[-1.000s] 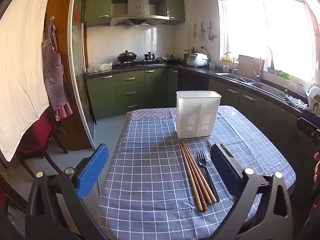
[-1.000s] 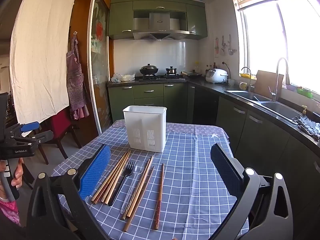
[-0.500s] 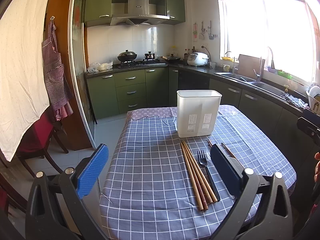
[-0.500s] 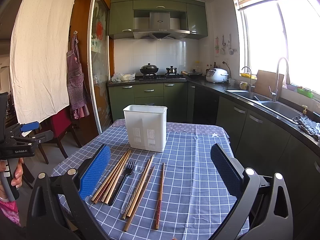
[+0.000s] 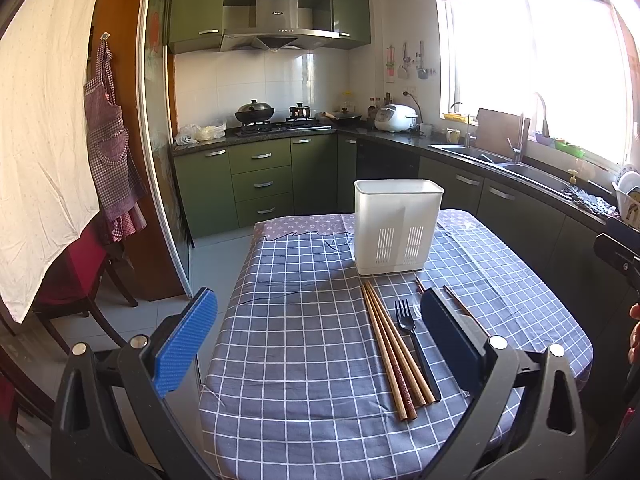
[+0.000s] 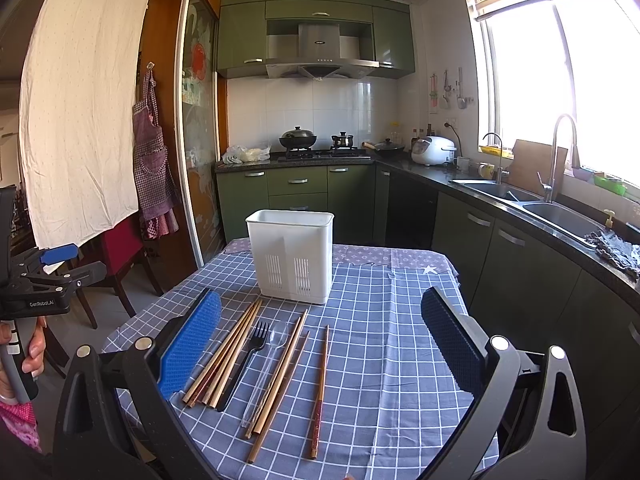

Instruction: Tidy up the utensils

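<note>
The right gripper hangs above the near end of the desk with its jaws spread wide and nothing between them. Below that gap the utensils lie loose on the blue checked cloth: a bundle of chopsticks at the left, a black fork just beside it, a clear plastic spoon, then a pair of chopsticks and, apart from these, a single chopstick with a red patterned end. Past their far tips a white utensil holder stands upright, its top open.

The left gripper is held off the desk's left edge, jaws also wide and holding nothing. In its view the chopstick bundle and the fork lie inside the gap, near the right-hand pad, and the holder stands just beyond them.

A hand grips the left gripper's handle at the far left of the right wrist view.
</note>
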### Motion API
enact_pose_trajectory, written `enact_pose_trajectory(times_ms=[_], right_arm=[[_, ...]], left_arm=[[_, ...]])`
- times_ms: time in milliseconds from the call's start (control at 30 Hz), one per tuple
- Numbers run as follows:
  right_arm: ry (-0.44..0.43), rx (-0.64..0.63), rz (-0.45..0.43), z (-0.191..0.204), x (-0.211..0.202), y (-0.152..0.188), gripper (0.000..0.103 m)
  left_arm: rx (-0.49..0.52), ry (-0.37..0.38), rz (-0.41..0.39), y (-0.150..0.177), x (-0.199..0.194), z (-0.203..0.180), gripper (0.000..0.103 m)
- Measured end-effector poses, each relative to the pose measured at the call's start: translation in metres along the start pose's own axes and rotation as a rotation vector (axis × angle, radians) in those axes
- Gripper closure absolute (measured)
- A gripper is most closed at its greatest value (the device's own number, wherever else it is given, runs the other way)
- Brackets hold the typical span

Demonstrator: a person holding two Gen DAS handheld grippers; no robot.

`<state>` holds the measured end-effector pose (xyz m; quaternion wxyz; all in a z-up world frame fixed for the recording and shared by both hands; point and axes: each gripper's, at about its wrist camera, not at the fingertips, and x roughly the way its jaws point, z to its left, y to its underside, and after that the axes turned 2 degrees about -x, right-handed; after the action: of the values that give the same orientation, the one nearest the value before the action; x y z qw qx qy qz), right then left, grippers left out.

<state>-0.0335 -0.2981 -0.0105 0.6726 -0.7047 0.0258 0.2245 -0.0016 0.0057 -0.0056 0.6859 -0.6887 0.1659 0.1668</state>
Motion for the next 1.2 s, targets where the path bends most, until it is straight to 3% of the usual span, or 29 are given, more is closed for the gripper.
enact_pose_trajectory(times_ms=[1200], right_arm=[[-0.002,0.003,-0.001,0.0004,-0.0005,-0.0009,0.004]], left_arm=[[0.002,-0.003,0.004,0.0025,-0.0029,0.0015,0.006]])
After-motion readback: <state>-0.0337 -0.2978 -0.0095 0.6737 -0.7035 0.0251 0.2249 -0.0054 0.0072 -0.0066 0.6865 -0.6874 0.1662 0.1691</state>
